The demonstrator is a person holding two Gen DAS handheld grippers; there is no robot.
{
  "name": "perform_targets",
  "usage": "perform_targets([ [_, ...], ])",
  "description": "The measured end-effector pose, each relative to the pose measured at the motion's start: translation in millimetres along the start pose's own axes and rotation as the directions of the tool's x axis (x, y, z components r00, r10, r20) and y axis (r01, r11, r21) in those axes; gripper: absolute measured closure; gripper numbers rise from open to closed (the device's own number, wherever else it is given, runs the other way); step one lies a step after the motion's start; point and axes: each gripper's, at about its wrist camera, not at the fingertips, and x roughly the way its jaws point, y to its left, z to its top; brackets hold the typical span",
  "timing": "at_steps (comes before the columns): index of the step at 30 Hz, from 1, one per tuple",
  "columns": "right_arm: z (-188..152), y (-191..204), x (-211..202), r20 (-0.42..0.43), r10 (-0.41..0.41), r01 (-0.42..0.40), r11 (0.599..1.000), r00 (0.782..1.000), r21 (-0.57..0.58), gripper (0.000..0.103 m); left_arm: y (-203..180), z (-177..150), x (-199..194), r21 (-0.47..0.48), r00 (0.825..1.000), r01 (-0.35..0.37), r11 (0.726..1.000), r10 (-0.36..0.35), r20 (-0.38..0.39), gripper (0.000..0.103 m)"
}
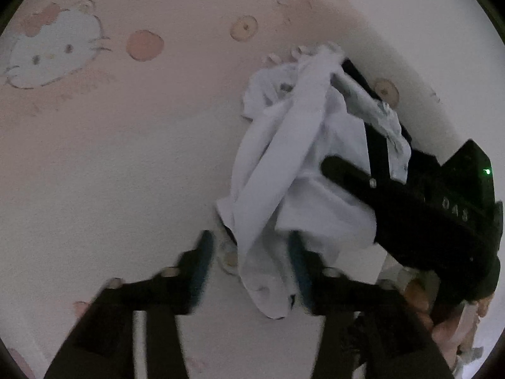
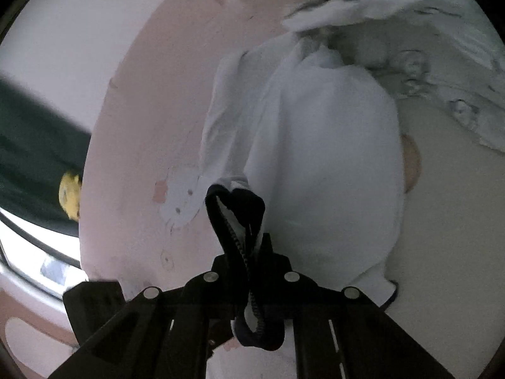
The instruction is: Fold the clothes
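White cloth, thin and soft: a garment (image 1: 296, 164) hangs bunched over a pink bedsheet (image 1: 157, 126) printed with cartoon cat faces and round dots. The lower end trails down; whether it touches the sheet is not clear.

Right gripper (image 2: 249, 284): jaws closed tight on a dark zipper edge (image 2: 243, 252) of the garment, teeth of the zip showing between them. From this grip the white body of the cloth balloons forward and drops away. In the left wrist view the same tool enters from the right side, black, with a green light, cloth draped over its fingers.

Left gripper (image 1: 249, 271): jaws wide apart, blue pads showing. A drooping white end of the garment hangs between the two fingers, but they do not pinch it; holding nothing.

More pale fabric (image 2: 442, 31) lies rumpled at the top right of the right wrist view; cannot tell whether it is part of the same garment or another piece. A dark green thing with a yellow spot (image 2: 71, 195) sits beyond the bed edge.

Progress, as a judgement: the garment is not folded now. No flat panel, no clean crease, no squared stack in view. It is lifted by one edge and crumpled. Spreading it flat and making the folds remain, going by these views.
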Motion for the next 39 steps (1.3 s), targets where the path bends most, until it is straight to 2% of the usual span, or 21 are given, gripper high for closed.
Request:
perform_targets([
  [1,-3,5,3,-0.015,0.021,-0.021,1.0,1.0,-0.005,0.095,7,0,-6,-0.017,1.0,0.008,1.0,-0.008,0.014,0.045],
  [5,-15,21,23,-0.095,0.049,-0.052,0.998,0.994,-0.03,0.095,28,-2,-21,-0.108,0.999,0.046,0.993,-0.045,0.013,0.044],
  [11,-47,46,55,-0.203,-0.017,-0.013,0.989,0.979,-0.145,0.095,40,-5,-38,-0.182,0.998,0.046,0.982,-0.038,0.044,0.044],
  [15,-69,62,77,-0.269,-0.068,0.007,0.975,0.961,-0.224,0.095,54,-1,-47,-0.263,0.994,0.103,0.959,-0.091,0.057,0.044],
  [18,-72,70,78,-0.256,-0.11,0.04,0.963,0.96,-0.266,0.092,45,3,-37,-0.3,0.994,0.109,0.948,-0.096,0.057,0.042],
  [19,-72,72,78,-0.25,-0.123,0.052,0.96,0.96,-0.274,0.092,40,5,-32,-0.307,0.994,0.103,0.946,-0.091,0.054,0.037],
  [20,-72,75,76,-0.247,-0.142,0.069,0.957,0.958,-0.282,0.087,39,7,-28,-0.312,0.996,0.091,0.946,-0.08,0.05,0.034],
  [21,-72,78,75,-0.24,-0.184,0.105,0.946,0.953,-0.305,0.064,38,9,-26,-0.315,0.996,0.083,0.946,-0.072,0.047,0.034],
  [23,-72,87,68,-0.206,-0.268,0.182,0.915,0.941,-0.36,0.034,40,8,-28,-0.308,0.996,0.085,0.948,-0.077,0.04,0.034],
  [26,-57,86,36,-0.141,-0.221,0.148,0.902,0.965,-0.406,0.033,48,1,-34,-0.296,0.995,0.095,0.95,-0.089,0.035,0.033],
  [27,-54,84,28,-0.118,-0.196,0.134,0.907,0.974,-0.399,0.029,47,1,-32,-0.292,0.996,0.094,0.952,-0.088,0.032,0.033],
  [29,-48,75,15,-0.073,-0.164,0.126,0.92,0.984,-0.372,0.026,41,1,-26,-0.286,0.997,0.079,0.955,-0.077,0.019,0.031],
  [30,-43,64,11,-0.049,-0.173,0.148,0.935,0.984,-0.323,0.026,38,1,-22,-0.283,0.997,0.073,0.956,-0.073,0.012,0.031],
  [34,-33,15,10,-0.055,-0.179,0.171,0.977,0.982,-0.129,0.026,29,2,-7,-0.266,0.997,0.066,0.962,-0.076,-0.027,0.031],
  [36,-31,-7,18,-0.041,-0.18,0.178,0.983,0.983,-0.047,0.026,27,1,0,-0.253,0.998,0.019,0.967,-0.032,-0.047,0.031],
  [39,-29,-15,24,-0.039,-0.178,0.177,0.984,0.983,-0.029,0.026,28,-1,6,-0.233,0.998,-0.053,0.971,0.042,-0.05,0.031],
])
